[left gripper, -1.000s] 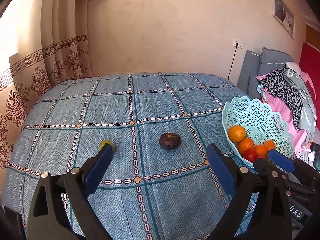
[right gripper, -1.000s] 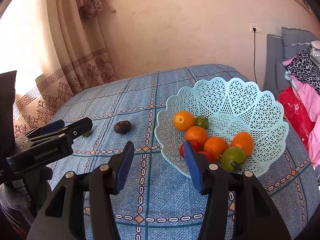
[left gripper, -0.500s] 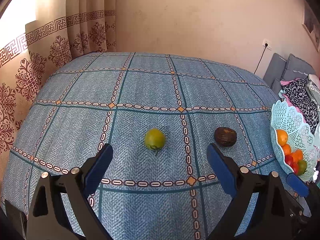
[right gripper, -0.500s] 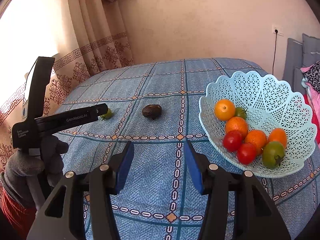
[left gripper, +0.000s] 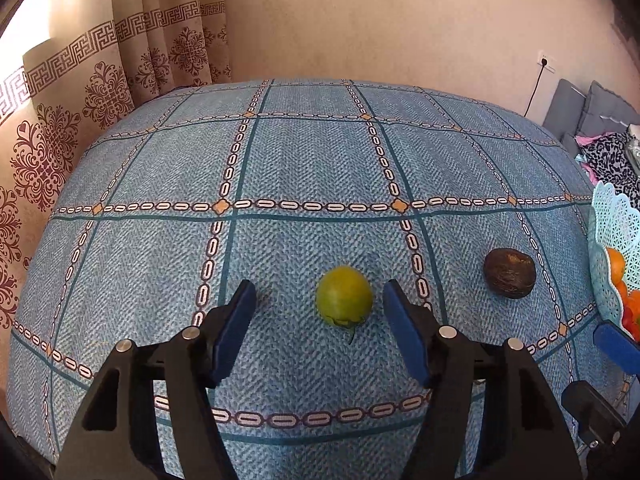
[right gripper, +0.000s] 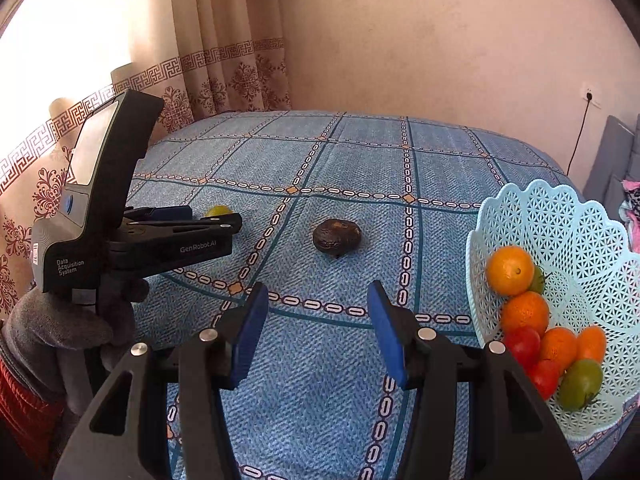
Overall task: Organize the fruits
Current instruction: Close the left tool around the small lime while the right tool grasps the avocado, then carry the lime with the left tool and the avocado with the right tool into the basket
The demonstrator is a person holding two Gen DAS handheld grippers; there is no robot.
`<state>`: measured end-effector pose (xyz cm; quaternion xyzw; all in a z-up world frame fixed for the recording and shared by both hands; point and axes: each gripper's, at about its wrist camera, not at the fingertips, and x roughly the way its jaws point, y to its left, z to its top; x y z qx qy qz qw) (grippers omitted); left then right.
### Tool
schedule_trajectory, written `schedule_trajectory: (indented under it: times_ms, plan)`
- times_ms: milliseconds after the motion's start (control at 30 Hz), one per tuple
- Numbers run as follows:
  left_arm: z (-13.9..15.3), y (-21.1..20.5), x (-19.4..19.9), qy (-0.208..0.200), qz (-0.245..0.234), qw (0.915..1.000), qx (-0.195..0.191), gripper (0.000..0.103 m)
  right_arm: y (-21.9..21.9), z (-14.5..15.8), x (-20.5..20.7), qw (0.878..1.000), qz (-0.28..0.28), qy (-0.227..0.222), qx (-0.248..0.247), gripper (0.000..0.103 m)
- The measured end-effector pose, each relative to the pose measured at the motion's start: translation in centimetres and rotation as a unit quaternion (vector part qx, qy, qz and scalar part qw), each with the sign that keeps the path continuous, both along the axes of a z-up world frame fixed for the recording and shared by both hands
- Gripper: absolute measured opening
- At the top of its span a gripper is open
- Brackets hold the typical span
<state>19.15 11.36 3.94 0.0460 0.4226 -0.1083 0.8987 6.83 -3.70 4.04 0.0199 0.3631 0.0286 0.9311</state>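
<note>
A green-yellow fruit (left gripper: 344, 295) lies on the blue patterned cloth, between the blue pads of my open left gripper (left gripper: 319, 297) and nearer the right pad; neither pad touches it. In the right wrist view only the top of that fruit (right gripper: 218, 211) shows behind the left gripper (right gripper: 200, 219). A dark brown wrinkled fruit (left gripper: 509, 273) (right gripper: 337, 237) lies to its right. My right gripper (right gripper: 316, 295) is open and empty, short of the dark fruit. The light blue lattice basket (right gripper: 568, 232) (left gripper: 612, 224) at the right holds several orange, red and green fruits.
The cloth covers a rounded table (left gripper: 320, 168) (right gripper: 400, 168) with curtains (left gripper: 100, 80) behind its left edge and a wall behind. A gloved hand (right gripper: 60, 320) holds the left gripper's body. Cushions and clothes (left gripper: 600, 148) pile up at far right.
My left gripper swung left from the dark fruit to the green-yellow one and came down around it. The right gripper turned left, from the basket toward the dark fruit.
</note>
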Motion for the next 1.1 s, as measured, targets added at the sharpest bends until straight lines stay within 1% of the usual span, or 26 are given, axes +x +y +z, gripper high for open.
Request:
schedule_trajectory:
  times_ms: [67,133,167,200,233,333,600,833,867,967,1000,1100]
  plan:
    - [0.0,0.2,0.1,-0.004,-0.004,0.9999,-0.009,0.056,0.3,-0.1,0.8,1.000,0.003,0.000,-0.007,0.052]
    - [0.1,0.3,0.3,-0.005,-0.013,0.9998,-0.016,0.044,0.5,-0.3,1.7,1.000,0.005,0.003,-0.011,0.052]
    - [0.0,0.3,0.3,-0.004,-0.016,0.9997,-0.018,0.040,0.6,-0.4,2.5,1.000,0.005,0.004,-0.013,0.052]
    - [0.0,0.4,0.3,-0.003,-0.021,0.9996,-0.020,0.032,0.6,-0.6,2.9,1.000,0.004,0.005,-0.015,0.052]
    - [0.0,0.4,0.3,-0.002,-0.026,0.9994,-0.025,0.028,0.6,-0.7,3.4,1.000,0.004,0.006,-0.015,0.052]
    - [0.2,0.3,-0.2,-0.007,-0.029,0.9992,-0.026,0.028,0.7,-1.1,4.9,1.000,0.000,0.012,-0.018,0.052]
    - [0.6,0.9,-1.6,-0.015,-0.021,0.9991,-0.034,0.028,0.7,-1.9,8.5,0.999,-0.013,0.026,-0.033,0.052]
    - [0.9,1.2,-2.3,-0.018,-0.020,0.9989,-0.039,0.028,0.1,-3.2,10.0,0.998,-0.021,0.048,-0.028,0.052]
    - [0.9,1.2,-2.2,-0.018,-0.021,0.9988,-0.040,0.028,0.0,-3.3,10.0,0.998,-0.021,0.050,-0.025,0.051]
    - [0.9,1.1,-2.3,-0.018,-0.022,0.9988,-0.040,0.028,-0.1,-3.5,9.9,0.998,-0.022,0.053,-0.023,0.041]
    - [0.9,1.0,-2.4,-0.018,-0.023,0.9988,-0.039,0.028,-0.1,-3.5,9.9,0.998,-0.023,0.052,-0.023,0.040]
    - [0.9,0.8,-2.6,-0.020,-0.025,0.9988,-0.038,0.028,-0.1,-3.5,9.8,0.998,-0.024,0.049,-0.021,0.040]
